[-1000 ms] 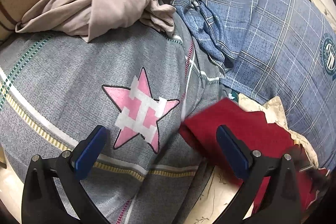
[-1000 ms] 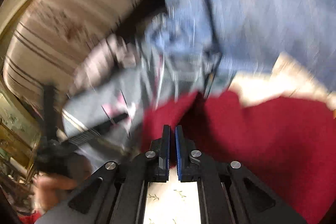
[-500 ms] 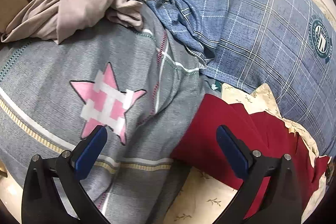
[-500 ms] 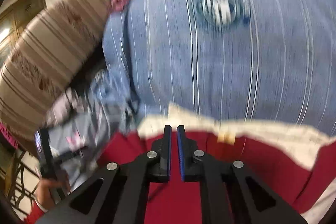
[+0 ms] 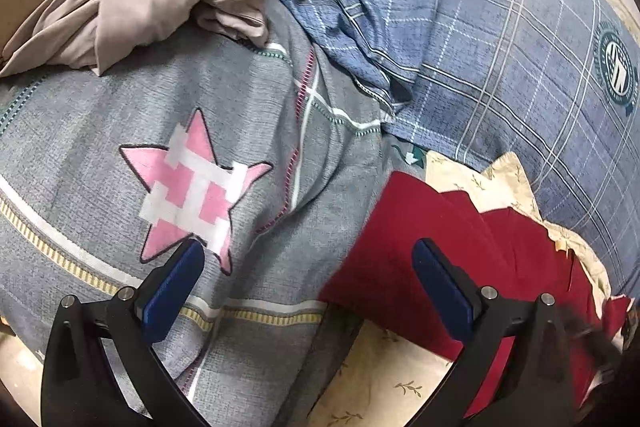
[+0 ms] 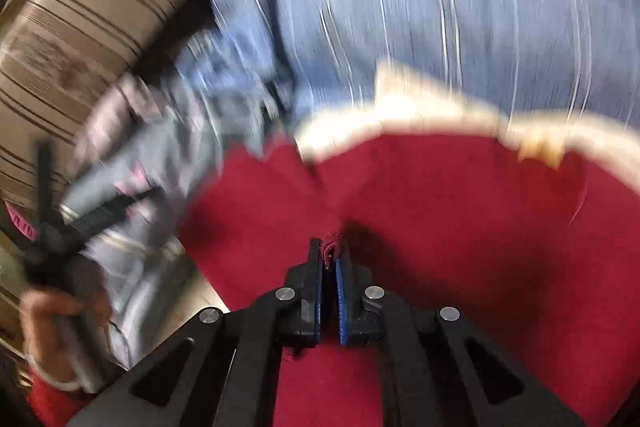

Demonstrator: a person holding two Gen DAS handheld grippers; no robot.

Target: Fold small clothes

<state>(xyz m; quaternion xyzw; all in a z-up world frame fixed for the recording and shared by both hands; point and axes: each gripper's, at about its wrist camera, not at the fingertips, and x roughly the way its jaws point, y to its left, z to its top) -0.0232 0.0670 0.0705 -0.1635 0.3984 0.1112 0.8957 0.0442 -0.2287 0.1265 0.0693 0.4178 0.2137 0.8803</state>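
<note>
- the red garment (image 5: 436, 259) lies spread at the lower right of the left wrist view, on a cream sheet with a small leaf print (image 5: 384, 383), its near left edge overlapping that sheet.
- in the right wrist view the same red garment (image 6: 440, 219) fills the lower half of the frame, with a cream edge curving along its far side; this view is smeared by motion.
- the right gripper (image 6: 329, 267) has its jaws pressed nearly together, and a small bunched fold of the red garment's edge is pinched between the blue pads (image 6: 341, 291).
- the left gripper (image 5: 306, 287) stands with its jaws wide apart and nothing between them; one blue pad is over the grey cloth, the other over the red garment.
- the grey cloth with a pink star (image 5: 192, 187) lies just left of the red garment, its right edge touching it.
- a crumpled beige garment (image 5: 132, 11) rests at the far edge of the grey cloth.
- a blue plaid cloth (image 5: 500, 39) covers the upper right, one bunched fold of it lying onto the grey cloth, a round crest printed near its right side.
- a striped cushion (image 6: 80, 35) runs along the far left.
- the person's left hand (image 6: 60, 323) grips the other tool's handle at the lower left of the right wrist view.
</note>
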